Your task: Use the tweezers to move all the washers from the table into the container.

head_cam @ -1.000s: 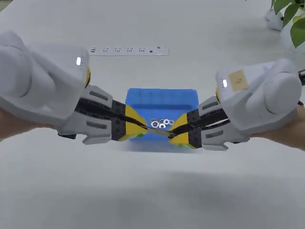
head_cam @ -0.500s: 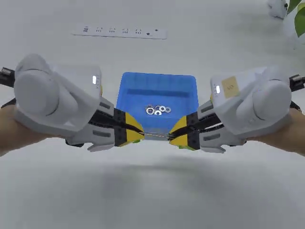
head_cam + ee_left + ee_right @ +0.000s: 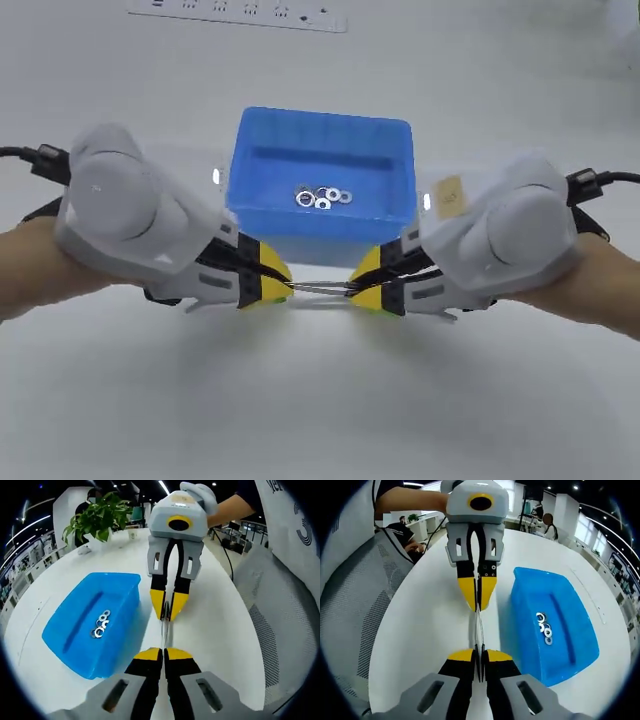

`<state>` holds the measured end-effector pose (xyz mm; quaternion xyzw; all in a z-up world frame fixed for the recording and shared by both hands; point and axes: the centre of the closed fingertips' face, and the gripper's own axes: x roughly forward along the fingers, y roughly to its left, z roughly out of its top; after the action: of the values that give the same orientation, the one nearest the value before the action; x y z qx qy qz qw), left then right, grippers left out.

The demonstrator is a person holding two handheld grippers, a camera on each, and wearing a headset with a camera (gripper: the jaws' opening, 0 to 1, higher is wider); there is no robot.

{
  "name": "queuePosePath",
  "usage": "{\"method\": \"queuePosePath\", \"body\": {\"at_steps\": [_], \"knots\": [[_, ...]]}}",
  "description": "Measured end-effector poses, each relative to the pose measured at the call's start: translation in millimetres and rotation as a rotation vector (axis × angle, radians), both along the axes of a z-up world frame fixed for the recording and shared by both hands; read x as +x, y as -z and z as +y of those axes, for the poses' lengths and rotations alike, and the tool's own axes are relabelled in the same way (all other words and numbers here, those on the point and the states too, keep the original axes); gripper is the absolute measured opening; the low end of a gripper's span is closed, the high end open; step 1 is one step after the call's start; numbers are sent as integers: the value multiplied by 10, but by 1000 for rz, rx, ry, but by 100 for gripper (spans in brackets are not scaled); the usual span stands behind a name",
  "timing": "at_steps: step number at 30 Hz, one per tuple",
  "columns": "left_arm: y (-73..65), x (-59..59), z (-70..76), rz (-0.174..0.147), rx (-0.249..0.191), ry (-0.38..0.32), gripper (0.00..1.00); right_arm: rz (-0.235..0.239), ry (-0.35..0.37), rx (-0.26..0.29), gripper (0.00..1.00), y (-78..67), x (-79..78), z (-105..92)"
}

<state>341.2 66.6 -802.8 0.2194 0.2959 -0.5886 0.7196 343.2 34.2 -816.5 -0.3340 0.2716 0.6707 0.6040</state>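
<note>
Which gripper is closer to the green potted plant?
Right. The green potted plant stands beyond the right gripper; the left gripper is farther, at the opposite end of the thin metal tweezers both grip.

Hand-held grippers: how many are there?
2. The left hand-held gripper is left of centre, the right hand-held gripper opposite it; each is shut on one end of the tweezers, in front of the blue container. None seems hidden.

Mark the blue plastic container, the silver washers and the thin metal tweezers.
blue plastic container (image 3: 320, 238), head view, near wall.
silver washers (image 3: 323, 203), head view, cluster's middle.
thin metal tweezers (image 3: 320, 289), head view, mid-shaft.
</note>
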Motion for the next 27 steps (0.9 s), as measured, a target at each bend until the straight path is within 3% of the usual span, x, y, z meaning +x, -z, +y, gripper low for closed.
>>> {"method": "queuePosePath", "body": {"at_steps": [7,14,18,21,23,25,26,27], "knots": [[93,-28,13,17,15,-11,6,-12,-3,-10,9,1,-16,-5],[80,-18,18,52,-4,-68,8,-43,20,-40,12,1,6,-5],[73,-54,15,53,-5,-77,12,-53,37,-41,12,-1,19,-11],[65,-57,16,72,-26,-113,14,-25,84,-25,13,1,39,-18],[57,-53,18,105,-56,-170,14,10,140,-8,14,1,59,-26],[48,-58,37,137,-73,-219,16,11,149,1,14,-3,73,-37],[49,-69,68,137,-67,-227,16,-2,157,-9,14,-5,84,-74],[8,-87,79,118,-88,-227,16,-12,156,-6,14,-26,86,-97]]}}
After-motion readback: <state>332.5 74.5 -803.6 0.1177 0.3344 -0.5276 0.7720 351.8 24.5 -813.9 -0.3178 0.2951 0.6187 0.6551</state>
